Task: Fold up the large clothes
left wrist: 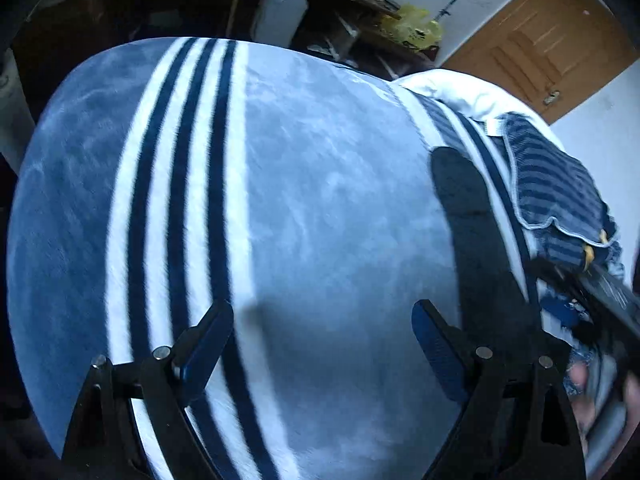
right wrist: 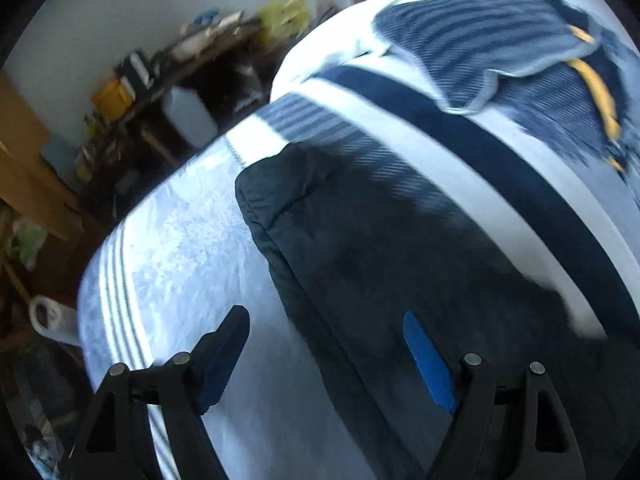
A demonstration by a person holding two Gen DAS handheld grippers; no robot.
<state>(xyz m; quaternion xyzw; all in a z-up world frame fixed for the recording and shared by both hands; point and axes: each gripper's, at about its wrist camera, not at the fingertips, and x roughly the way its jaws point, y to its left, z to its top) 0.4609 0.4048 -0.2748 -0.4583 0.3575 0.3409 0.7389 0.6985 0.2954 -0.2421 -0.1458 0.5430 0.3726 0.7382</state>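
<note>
A dark garment (right wrist: 400,264) lies flat on a bed covered by a blue blanket (left wrist: 312,184) with dark and white stripes; it shows as a long dark strip in the left wrist view (left wrist: 468,216). My left gripper (left wrist: 322,320) is open and empty above the blanket, left of the garment. My right gripper (right wrist: 326,332) is open and empty, low over the garment's left edge. The right gripper's body (left wrist: 600,300) and the hand holding it show at the right edge of the left wrist view.
A striped blue cloth (right wrist: 492,40) with yellow trim lies at the head of the bed, and also shows in the left wrist view (left wrist: 556,184). A cluttered dark desk (right wrist: 192,64) stands beyond the bed. A wooden door (left wrist: 548,44) is behind.
</note>
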